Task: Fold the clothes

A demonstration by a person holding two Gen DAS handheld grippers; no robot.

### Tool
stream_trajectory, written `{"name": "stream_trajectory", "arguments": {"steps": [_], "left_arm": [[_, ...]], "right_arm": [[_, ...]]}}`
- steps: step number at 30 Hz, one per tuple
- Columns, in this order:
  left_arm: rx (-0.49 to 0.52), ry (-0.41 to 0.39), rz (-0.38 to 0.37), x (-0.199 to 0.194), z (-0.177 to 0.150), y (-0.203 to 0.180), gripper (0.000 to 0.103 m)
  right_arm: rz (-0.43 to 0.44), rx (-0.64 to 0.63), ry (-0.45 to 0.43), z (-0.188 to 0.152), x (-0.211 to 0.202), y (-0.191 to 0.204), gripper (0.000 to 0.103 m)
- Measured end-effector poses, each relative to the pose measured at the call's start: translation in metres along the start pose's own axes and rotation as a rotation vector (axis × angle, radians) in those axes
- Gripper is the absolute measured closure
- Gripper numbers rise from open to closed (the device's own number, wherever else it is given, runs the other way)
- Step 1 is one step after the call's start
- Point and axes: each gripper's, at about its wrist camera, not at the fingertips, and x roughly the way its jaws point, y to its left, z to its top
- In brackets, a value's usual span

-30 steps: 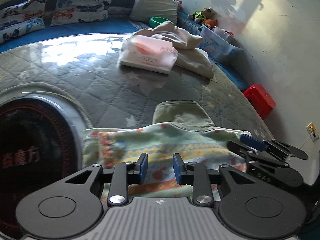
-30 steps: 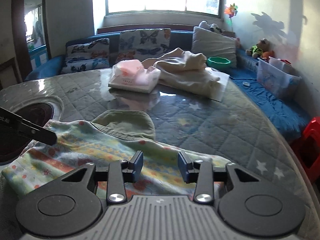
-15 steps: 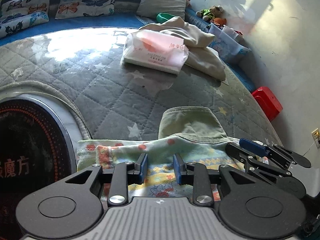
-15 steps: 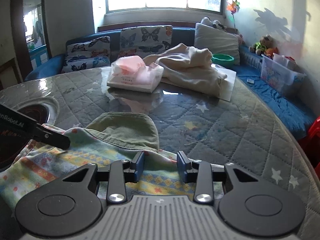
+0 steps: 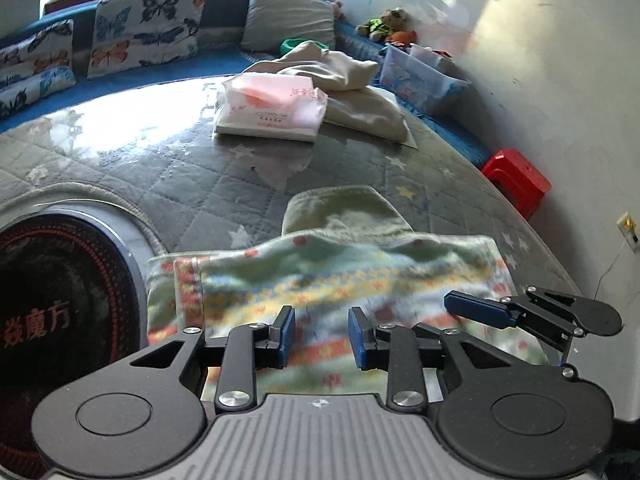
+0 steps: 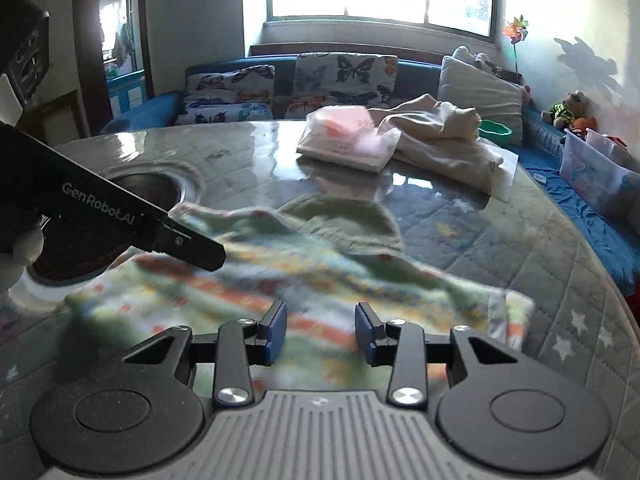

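Both grippers have slid across the patterned garment (image 5: 340, 280) lying flat on the quilted table (image 5: 180, 184), left gripper (image 5: 322, 336) and right gripper (image 6: 322, 330) part-spread and empty (fold pending): next, pinch an edge.

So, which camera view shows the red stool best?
The left wrist view. There the red stool stands whole on the floor between the table's edge and the wall. The right wrist view shows at most a red sliver at its right border.
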Motion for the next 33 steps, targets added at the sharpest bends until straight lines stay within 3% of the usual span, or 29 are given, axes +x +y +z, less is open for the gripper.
{"name": "stream_trajectory", "arguments": {"steps": [7,12,18,21,23,28,33], "left_arm": [[0.031,0.01,0.028,-0.018,-0.036,0.001,0.071],[0.036,-0.008,0.056,-0.033,-0.048,0.004,0.06],[0.022,-0.035,0.074,-0.05,-0.059,0.003,0.036],[0.018,-0.053,0.098,-0.058,-0.064,0.004,0.02],[0.013,-0.061,0.103,-0.063,-0.068,0.005,0.017],[-0.001,-0.067,0.126,-0.072,-0.081,0.01,0.008],[-0.017,-0.065,0.146,-0.081,-0.095,0.015,0.001]], "right_arm": [[0.015,-0.002,-0.012,-0.017,-0.023,0.017,0.061],[0.026,-0.008,-0.022,-0.021,-0.034,0.027,0.058],[0.023,0.029,-0.04,-0.025,-0.043,0.033,0.037],[0.022,0.042,-0.047,-0.027,-0.048,0.035,0.018],[0.023,0.04,-0.05,-0.028,-0.051,0.038,0.017],[0.021,0.038,-0.05,-0.032,-0.056,0.045,0.002],[0.021,0.043,-0.044,-0.039,-0.059,0.051,0.0]]}}
